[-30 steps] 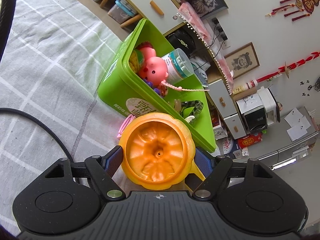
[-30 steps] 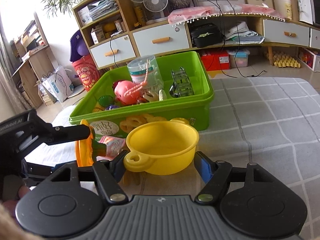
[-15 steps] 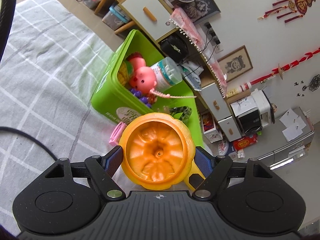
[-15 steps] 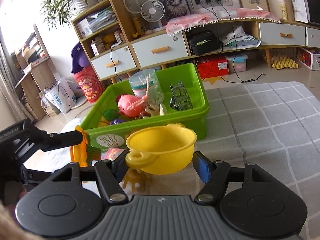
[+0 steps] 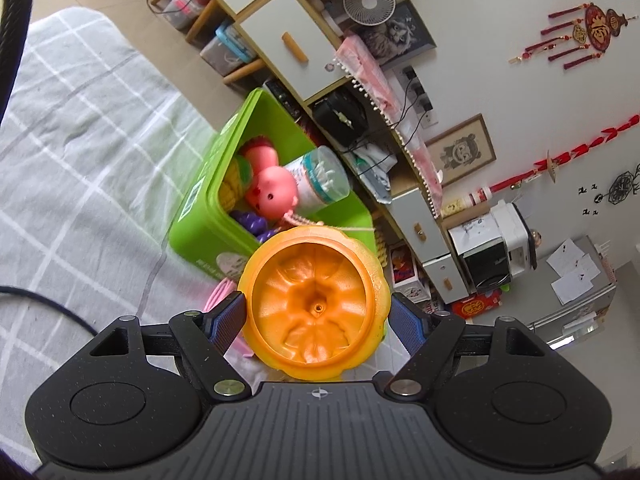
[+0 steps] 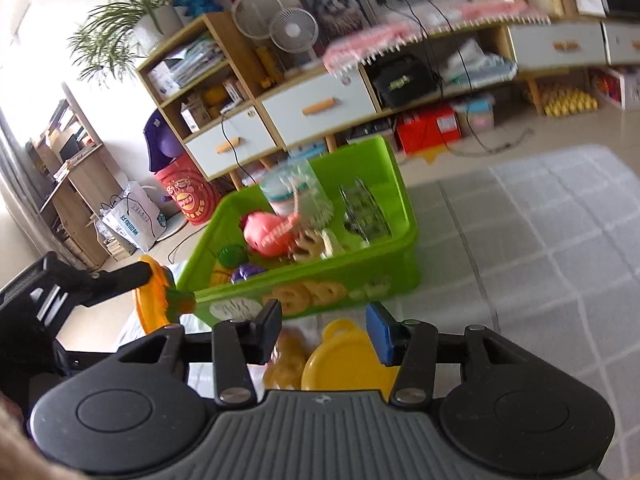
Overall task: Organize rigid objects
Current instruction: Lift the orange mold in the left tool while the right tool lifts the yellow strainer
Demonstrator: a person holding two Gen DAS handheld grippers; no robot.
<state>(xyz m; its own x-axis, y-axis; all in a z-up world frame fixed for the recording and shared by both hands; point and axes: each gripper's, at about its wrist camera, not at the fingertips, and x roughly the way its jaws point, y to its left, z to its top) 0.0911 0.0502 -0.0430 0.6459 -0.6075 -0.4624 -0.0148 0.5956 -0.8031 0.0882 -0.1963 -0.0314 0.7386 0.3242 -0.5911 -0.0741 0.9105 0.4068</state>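
Observation:
My left gripper (image 5: pixel 318 316) is shut on an orange toy pumpkin half (image 5: pixel 316 306), hollow side facing the camera, held above the cloth in front of the green bin (image 5: pixel 196 216). In the right wrist view the pumpkin (image 6: pixel 154 300) shows at left. My right gripper (image 6: pixel 328 322) is open and empty, raised above the yellow toy pot (image 6: pixel 348 368), which lies below and behind its fingers. The green bin (image 6: pixel 348 284) holds a pink toy pig (image 6: pixel 264 232), a clear jar (image 6: pixel 296 196) and other toys.
A grey checked cloth (image 6: pixel 560 248) covers the table. A pale yellow toy (image 6: pixel 284 360) lies beside the pot. A pink item (image 5: pixel 218 298) lies by the bin's near wall. Shelves and drawers stand behind.
My right gripper has let go of the yellow pot and lifted; the pot now lies below it. My left gripper has risen with the pumpkin, farther from the bin.

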